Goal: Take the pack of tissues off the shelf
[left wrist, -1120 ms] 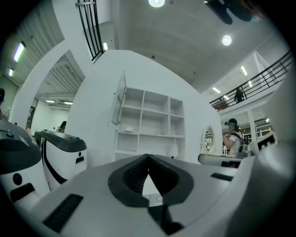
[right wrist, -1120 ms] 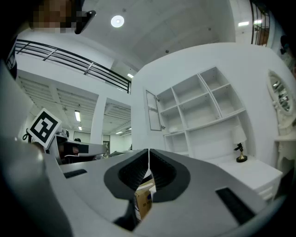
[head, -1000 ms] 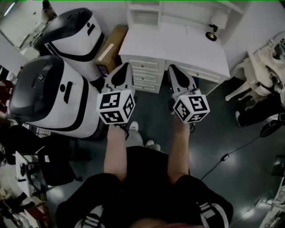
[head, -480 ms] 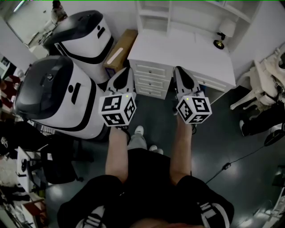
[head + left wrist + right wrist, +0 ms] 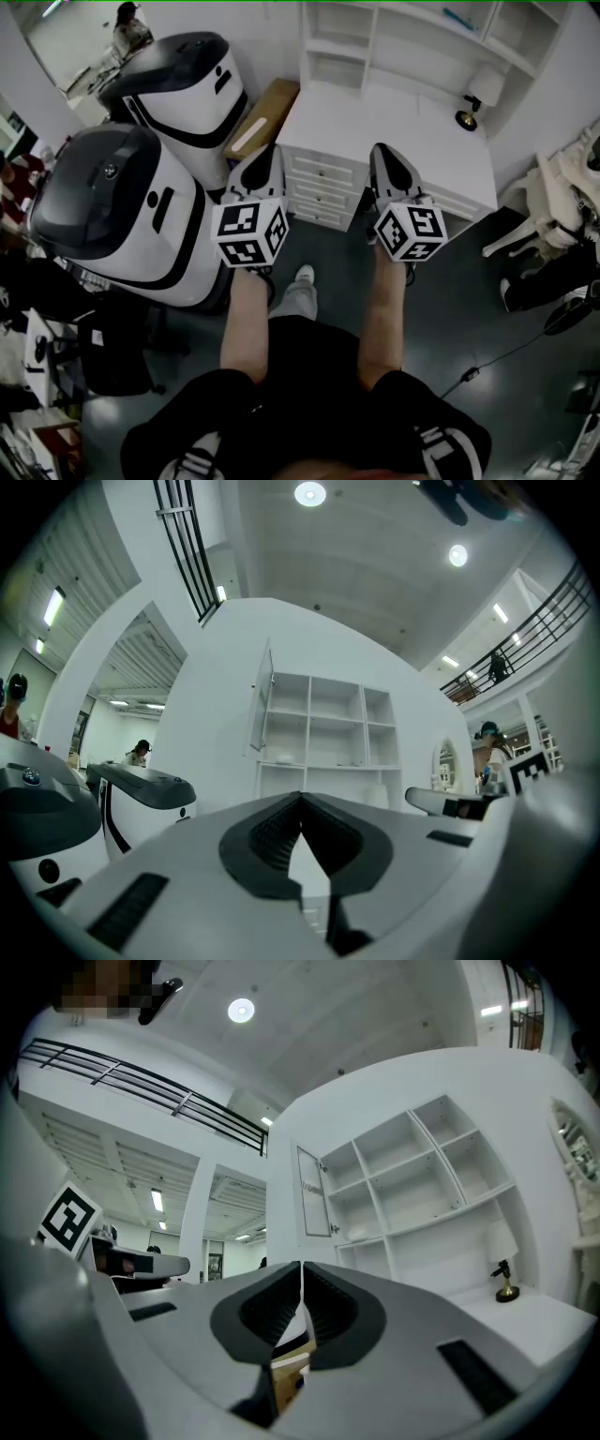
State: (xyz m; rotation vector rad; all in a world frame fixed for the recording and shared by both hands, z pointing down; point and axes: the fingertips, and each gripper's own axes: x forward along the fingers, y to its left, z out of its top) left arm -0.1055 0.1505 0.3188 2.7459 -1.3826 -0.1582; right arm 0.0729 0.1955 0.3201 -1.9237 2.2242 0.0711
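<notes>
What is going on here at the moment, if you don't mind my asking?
A person stands facing a white desk with a shelf unit on top, holding a gripper in each hand. The left gripper and the right gripper both point toward the shelves, jaws together with nothing between them. A small pale item lies in one shelf compartment; it is too small to tell whether it is the pack of tissues. Nothing has been picked up yet.
</notes>
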